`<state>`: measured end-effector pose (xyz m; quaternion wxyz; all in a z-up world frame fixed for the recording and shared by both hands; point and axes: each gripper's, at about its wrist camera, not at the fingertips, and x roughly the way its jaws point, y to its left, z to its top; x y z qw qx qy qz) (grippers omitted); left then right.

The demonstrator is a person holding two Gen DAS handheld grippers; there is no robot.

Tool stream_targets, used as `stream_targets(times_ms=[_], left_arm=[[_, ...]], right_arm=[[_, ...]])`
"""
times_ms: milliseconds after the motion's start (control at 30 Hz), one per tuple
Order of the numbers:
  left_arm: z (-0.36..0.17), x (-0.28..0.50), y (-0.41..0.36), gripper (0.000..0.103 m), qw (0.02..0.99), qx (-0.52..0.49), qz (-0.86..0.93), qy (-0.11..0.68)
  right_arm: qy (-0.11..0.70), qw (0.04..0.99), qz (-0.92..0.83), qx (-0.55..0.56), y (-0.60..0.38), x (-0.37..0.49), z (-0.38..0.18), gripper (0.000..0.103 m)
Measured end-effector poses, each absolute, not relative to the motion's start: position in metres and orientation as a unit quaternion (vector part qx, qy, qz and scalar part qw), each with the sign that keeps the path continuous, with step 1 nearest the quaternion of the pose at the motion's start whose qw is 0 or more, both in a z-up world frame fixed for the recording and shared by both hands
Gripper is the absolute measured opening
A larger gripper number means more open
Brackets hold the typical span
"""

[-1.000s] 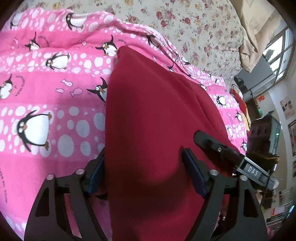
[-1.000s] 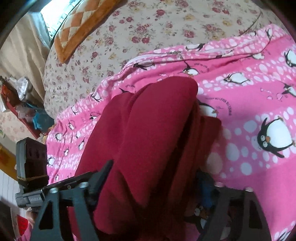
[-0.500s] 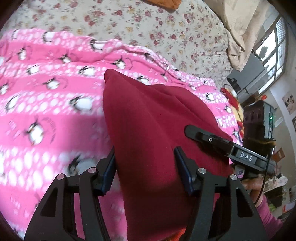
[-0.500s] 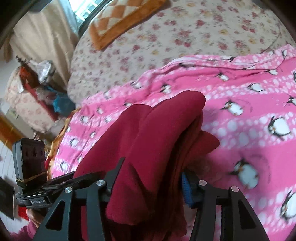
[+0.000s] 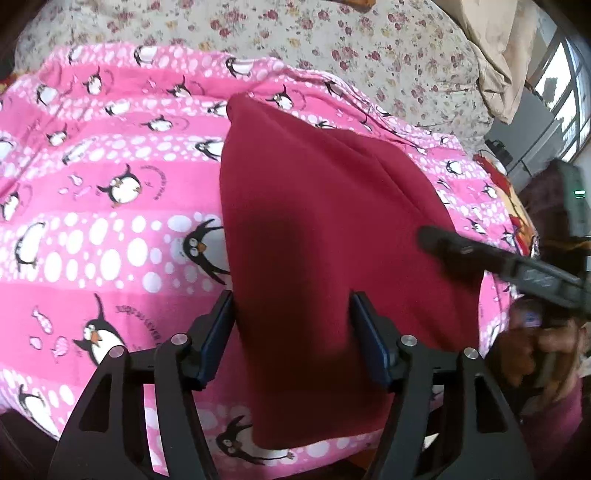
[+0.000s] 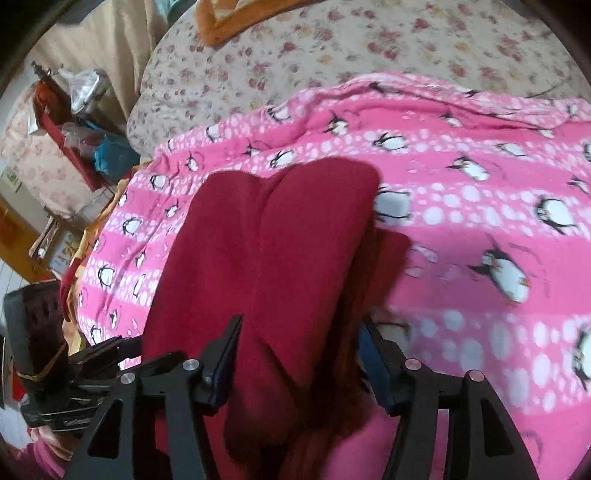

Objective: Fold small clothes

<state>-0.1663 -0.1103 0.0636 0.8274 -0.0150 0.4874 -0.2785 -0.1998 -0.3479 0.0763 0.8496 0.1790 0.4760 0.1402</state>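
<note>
A dark red fleece garment (image 5: 325,229) lies folded on a pink penguin blanket (image 5: 110,221). My left gripper (image 5: 293,332) is open, its blue-padded fingers standing either side of the garment's near edge, above it. My right gripper (image 6: 299,354) is open too, its fingers straddling the thick folded bundle (image 6: 273,251) from the other end. The right gripper's black finger (image 5: 480,254) shows at the right of the left wrist view, over the cloth. Whether the pads touch the cloth I cannot tell.
The blanket lies on a floral bedspread (image 5: 332,40). An orange patterned pillow (image 6: 236,18) lies at the back. A cluttered red shelf (image 6: 70,122) stands beside the bed. The bed's near edge (image 5: 332,465) is close below the garment.
Both grippers lifted with the garment and came back down toward me; the garment now lies flatter on the blanket, with more blanket showing around it.
</note>
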Motion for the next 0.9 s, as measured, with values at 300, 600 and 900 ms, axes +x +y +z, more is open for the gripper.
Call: stream_targets(times_ms=[300,600,900], left_arm=[[0.078,-0.168,-0.109,0.064,0.862,0.02,-0.233,0.45],[0.08,-0.179,-0.105,0.064,0.877,0.029,-0.213,0.43],[0.1,-0.192,-0.104,0.064,0.902,0.041,-0.188,0.386]], right_arm=[[0.375,0.915,0.148,0.03,-0.306,-0.238,0.157,0.052],[0.463,0.881,0.099,-0.018,-0.289,-0.245,0.079,0.046],[0.421,0.902,0.094,0.029,-0.304,-0.262,0.114,0.049]])
